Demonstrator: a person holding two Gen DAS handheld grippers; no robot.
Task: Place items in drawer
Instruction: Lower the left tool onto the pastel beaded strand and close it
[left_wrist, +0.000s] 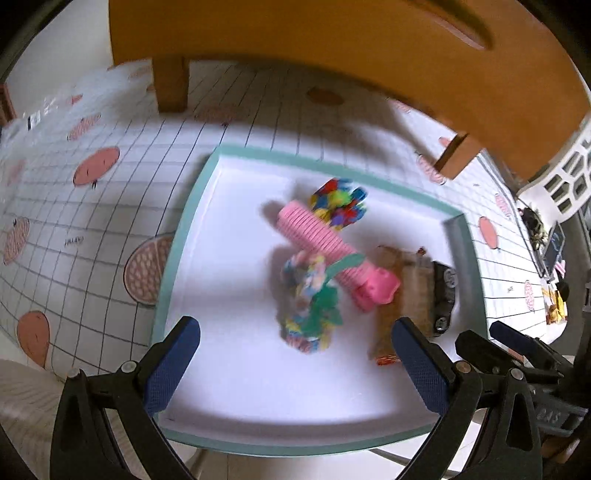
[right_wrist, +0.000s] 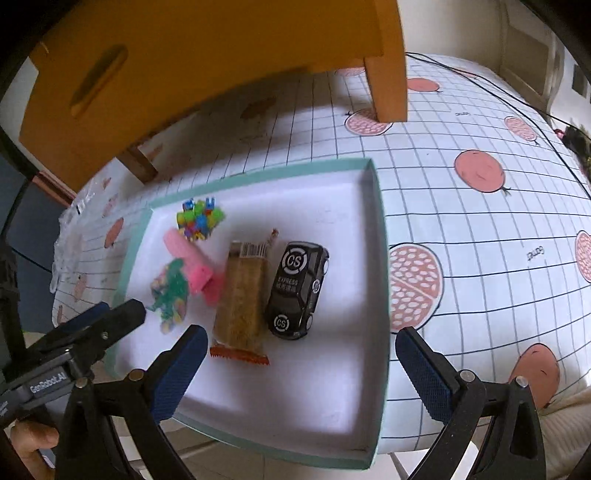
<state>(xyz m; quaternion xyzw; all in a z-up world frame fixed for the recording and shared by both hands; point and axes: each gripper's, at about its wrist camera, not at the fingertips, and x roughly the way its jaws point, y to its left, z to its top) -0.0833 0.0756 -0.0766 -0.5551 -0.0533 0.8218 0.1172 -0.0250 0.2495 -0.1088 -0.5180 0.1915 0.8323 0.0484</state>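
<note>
Soft, bright daylight fills both views. The orange cabinet (left_wrist: 332, 55) throws a broad shadow over the tablecloth (right_wrist: 461, 221) and into the white tray (left_wrist: 236, 369). Motion blur smears the toys in the left wrist view; the right is sharper. Fisheye curvature bends the grid lines, with dark vignetted corners

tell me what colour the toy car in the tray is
Black, with white round CS logos and white lettering on the toy car; clearest in the right wrist view.

A table under a gridded cloth (right_wrist: 461, 221) with pomegranate prints carries a teal-rimmed white tray (right_wrist: 382, 229), the legs of a wooden drawer unit (right_wrist: 388, 88), a clear plastic bag (left_wrist: 40, 114) and black cables (right_wrist: 498, 96)
</note>
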